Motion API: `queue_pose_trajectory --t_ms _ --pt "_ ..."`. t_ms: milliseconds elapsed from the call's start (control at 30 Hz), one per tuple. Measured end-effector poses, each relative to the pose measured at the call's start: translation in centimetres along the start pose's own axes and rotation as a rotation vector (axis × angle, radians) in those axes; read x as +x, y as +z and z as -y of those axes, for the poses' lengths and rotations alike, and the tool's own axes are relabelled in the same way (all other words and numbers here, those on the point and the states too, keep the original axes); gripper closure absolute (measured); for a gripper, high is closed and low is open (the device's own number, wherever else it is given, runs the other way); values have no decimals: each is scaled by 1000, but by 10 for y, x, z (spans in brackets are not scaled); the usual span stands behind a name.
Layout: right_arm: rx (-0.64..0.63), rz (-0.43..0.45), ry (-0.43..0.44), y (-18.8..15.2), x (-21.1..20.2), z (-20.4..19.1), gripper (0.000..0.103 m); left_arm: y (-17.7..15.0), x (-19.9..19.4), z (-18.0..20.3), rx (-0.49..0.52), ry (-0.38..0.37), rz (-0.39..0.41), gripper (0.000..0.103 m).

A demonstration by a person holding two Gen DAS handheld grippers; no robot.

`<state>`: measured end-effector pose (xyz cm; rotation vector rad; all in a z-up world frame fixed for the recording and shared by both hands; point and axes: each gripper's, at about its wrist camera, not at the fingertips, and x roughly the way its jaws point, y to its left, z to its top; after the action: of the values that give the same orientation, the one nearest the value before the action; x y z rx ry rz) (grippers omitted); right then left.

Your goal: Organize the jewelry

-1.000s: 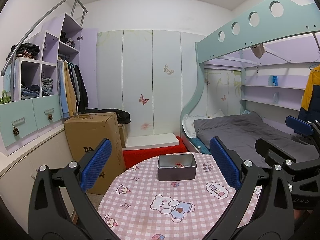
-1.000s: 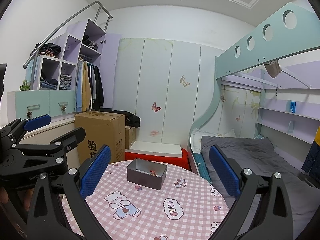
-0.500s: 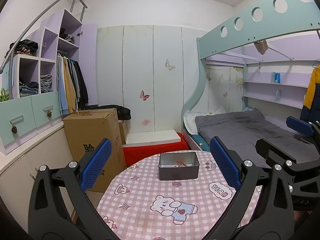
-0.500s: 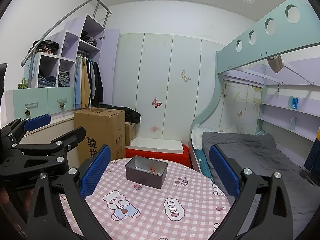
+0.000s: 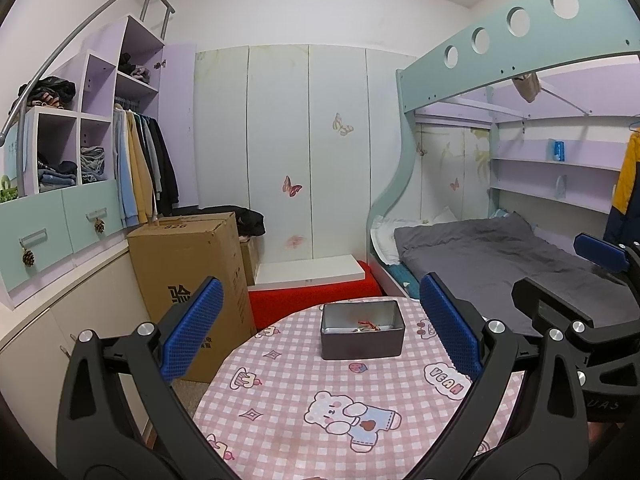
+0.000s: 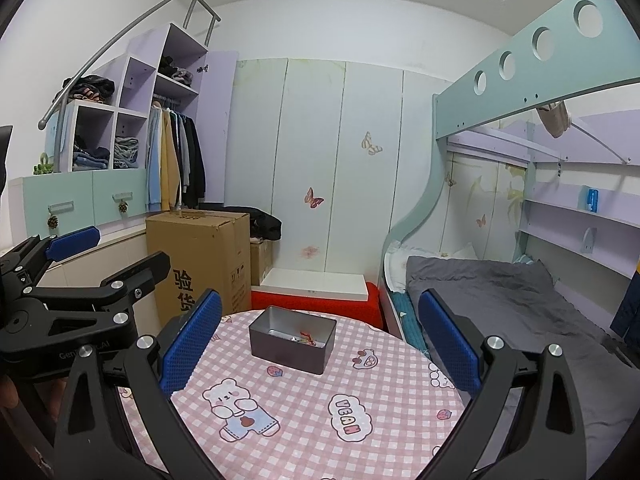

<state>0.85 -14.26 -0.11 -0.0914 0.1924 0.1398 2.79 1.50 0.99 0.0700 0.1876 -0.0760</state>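
Note:
A dark grey metal box [image 5: 362, 330] stands open at the far side of a round table with a pink checked cloth [image 5: 288, 396]. Small jewelry with a red cord [image 5: 366, 325] lies inside it. The box also shows in the right wrist view [image 6: 292, 338], with the jewelry [image 6: 306, 338] in it. My left gripper [image 5: 320, 332] is open and empty, held above the table short of the box. My right gripper [image 6: 320, 340] is open and empty, also short of the box. Each gripper shows at the edge of the other's view.
A tall cardboard box [image 5: 192, 276] stands left of the table. A red bench with a white board [image 5: 316, 284] lies behind it. A bunk bed with grey bedding [image 5: 500, 252] is on the right. A wardrobe with hanging clothes [image 5: 140, 168] is at the left.
Both grippers have tilted down slightly and drawn a little nearer the table, so the box sits lower in both views. Both jaws stay open.

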Motion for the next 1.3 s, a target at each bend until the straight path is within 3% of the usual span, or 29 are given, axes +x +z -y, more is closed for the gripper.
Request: queue_pose_trajectory --t_ms 1300 --pt "23 -58 1 -12 30 4 8 -15 32 3 3 7 -33 7"
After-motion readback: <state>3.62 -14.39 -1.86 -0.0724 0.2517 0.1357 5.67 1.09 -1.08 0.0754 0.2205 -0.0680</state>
